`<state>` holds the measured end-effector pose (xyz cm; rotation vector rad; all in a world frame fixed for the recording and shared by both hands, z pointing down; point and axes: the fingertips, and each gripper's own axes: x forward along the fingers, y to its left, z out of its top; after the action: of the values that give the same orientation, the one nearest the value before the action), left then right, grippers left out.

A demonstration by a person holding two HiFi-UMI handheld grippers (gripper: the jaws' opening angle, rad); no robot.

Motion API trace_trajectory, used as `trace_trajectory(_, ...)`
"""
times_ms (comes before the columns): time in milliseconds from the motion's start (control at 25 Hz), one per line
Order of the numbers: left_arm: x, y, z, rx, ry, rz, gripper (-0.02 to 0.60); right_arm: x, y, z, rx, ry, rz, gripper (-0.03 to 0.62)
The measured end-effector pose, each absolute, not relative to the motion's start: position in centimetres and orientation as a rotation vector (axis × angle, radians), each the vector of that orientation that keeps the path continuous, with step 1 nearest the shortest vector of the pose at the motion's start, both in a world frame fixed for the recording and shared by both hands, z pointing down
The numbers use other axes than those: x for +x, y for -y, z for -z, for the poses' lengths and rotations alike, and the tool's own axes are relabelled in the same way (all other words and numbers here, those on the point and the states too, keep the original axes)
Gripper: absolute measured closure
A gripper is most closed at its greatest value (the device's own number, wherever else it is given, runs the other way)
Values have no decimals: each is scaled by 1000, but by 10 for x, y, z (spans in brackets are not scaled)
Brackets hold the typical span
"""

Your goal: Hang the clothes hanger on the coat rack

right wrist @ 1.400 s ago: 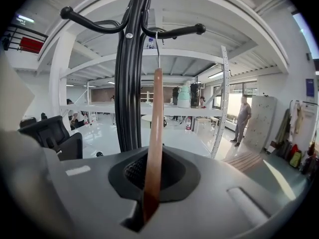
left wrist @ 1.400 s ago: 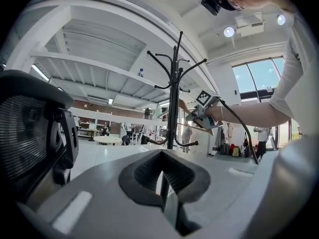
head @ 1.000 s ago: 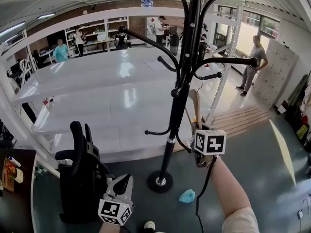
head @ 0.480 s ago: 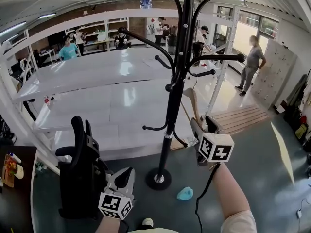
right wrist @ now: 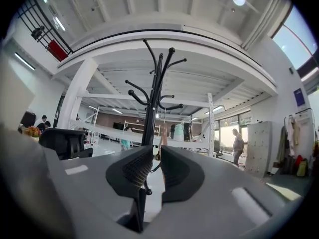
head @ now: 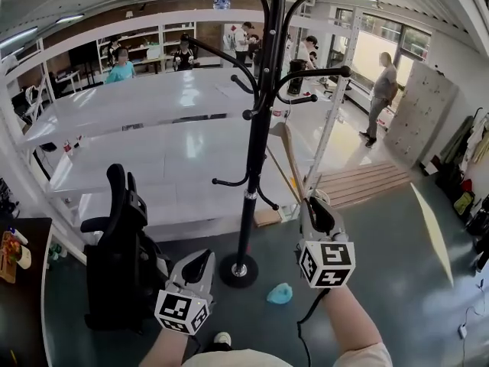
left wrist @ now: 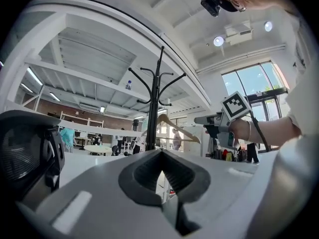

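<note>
The black coat rack (head: 256,128) stands on a round base on the floor just ahead, its curved arms spreading near the top. A wooden clothes hanger (head: 287,157) leans upright to the right of the pole, apart from it. My right gripper (head: 313,207) is shut on the hanger's lower end. In the right gripper view, a strip of the hanger (right wrist: 162,133) shows between the jaws, with the coat rack (right wrist: 154,98) behind. My left gripper (head: 200,261) hangs low at the left, shut and empty. The left gripper view shows the hanger (left wrist: 174,126) beside the coat rack (left wrist: 157,98).
A black office chair (head: 114,258) stands close at the left. A blue cloth (head: 280,293) lies on the floor by the rack's base. White shelving (head: 153,151) runs behind the rack, a wooden pallet (head: 367,186) lies at the right, and several people stand in the background.
The right gripper with the hanger has come lower and nearer to me. The rack now sits farther left in view. The left gripper has barely moved.
</note>
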<state>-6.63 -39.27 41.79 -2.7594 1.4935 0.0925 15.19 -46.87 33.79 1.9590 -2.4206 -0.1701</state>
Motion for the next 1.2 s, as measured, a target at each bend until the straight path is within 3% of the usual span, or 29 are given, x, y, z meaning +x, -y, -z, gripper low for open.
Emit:
trace_trajectory(120, -56, 372, -414, -2763, -1477, -98, 581, 153, 435, -349, 1984, 2391, 194, 566)
trace_trajectory(720, -34, 270, -431, -2732, -1542, -45, 581, 136, 306, -476, 1809, 2434, -173, 568)
trace_trajectory(1200, -53, 188, -429, -2690, -1604, -42, 581, 121, 216, -472, 1787, 2464, -112, 568)
